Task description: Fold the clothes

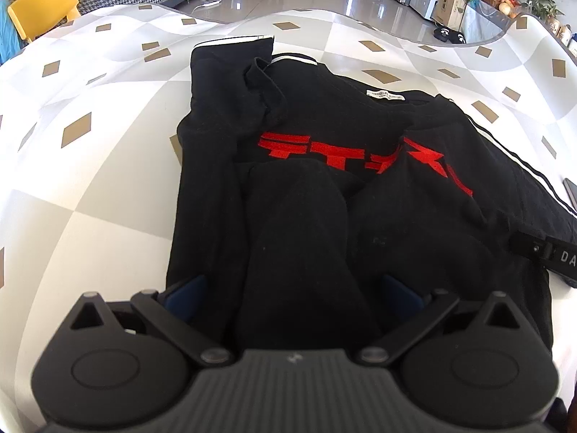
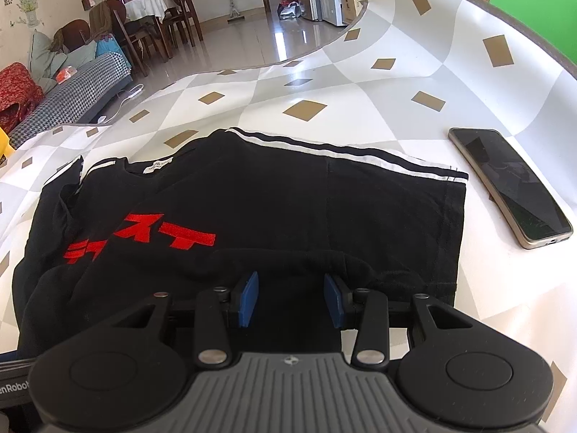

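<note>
Beside the phone [image 2: 512, 187]: a black T-shirt [image 2: 252, 202] lies on the worktop [image 2: 324, 83], its near sleeve edge just short of the phone, not touching it.

Handling: soft, light knit — my guess is it will sag and drag the moment one corner is lifted, and a single pinch will carry only a bunch of cloth, not a clean edge.

Where to hold: the hem or a folded side edge, one point per tool, so the cloth hangs flat between them; the bunched middle looks a poor place to grab.

Look of the shirt: black with red printed characters [image 1: 360, 155] across the chest, white striping [image 2: 342, 153] along shoulder and sleeve, a small white neck label [image 1: 385, 95]. The side away from the phone seems already turned in over the body; the lower part is heaped in rounded humps on the chest — not flat yet.

Left tool [image 1: 292, 294]: spread wide, blue pads either side of a hump of cloth, not squeezing it.

Right tool [image 2: 291, 297]: half spread over dark fabric at the near edge; pads stand clear of each other, and I see no cloth pinched.

Risk: the phone sits close enough that a swung sleeve could brush it.
</note>
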Demonstrator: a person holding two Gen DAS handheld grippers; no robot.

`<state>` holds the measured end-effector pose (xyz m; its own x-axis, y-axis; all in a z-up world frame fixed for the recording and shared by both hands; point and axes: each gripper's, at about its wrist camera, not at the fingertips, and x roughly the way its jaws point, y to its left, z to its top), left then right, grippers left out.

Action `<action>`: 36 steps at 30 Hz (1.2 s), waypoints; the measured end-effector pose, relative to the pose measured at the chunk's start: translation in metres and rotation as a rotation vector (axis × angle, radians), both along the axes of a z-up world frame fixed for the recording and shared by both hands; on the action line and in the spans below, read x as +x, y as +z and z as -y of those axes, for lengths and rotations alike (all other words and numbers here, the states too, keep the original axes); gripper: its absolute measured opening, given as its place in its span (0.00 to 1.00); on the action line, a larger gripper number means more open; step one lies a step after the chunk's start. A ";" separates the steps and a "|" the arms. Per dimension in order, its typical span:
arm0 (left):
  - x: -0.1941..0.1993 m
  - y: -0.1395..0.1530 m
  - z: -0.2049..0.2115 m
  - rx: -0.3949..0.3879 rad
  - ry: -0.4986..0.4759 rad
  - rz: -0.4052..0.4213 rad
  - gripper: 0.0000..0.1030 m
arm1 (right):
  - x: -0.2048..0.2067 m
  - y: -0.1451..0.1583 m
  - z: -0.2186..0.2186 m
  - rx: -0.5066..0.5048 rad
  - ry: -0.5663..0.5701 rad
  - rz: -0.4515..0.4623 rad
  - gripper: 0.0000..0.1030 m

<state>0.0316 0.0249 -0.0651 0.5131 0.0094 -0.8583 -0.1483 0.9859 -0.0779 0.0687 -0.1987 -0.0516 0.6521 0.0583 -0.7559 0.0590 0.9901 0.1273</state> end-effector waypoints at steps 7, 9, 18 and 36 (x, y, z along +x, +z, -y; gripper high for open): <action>0.001 -0.002 0.005 0.008 0.001 0.001 1.00 | 0.006 0.000 -0.002 -0.049 0.014 -0.004 0.38; 0.002 -0.002 0.006 0.007 0.001 0.001 1.00 | 0.010 0.000 -0.002 -0.064 0.019 -0.009 0.38; 0.002 -0.002 0.007 -0.015 0.001 0.005 1.00 | 0.025 0.002 0.005 -0.079 0.030 -0.029 0.38; -0.003 -0.004 0.005 -0.035 -0.009 0.020 1.00 | 0.071 0.002 0.019 -0.176 0.121 -0.047 0.39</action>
<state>0.0281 0.0200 -0.0692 0.5302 -0.0249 -0.8475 -0.1373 0.9839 -0.1148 0.1393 -0.2173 -0.0499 0.6125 -0.0015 -0.7904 -0.0600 0.9970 -0.0484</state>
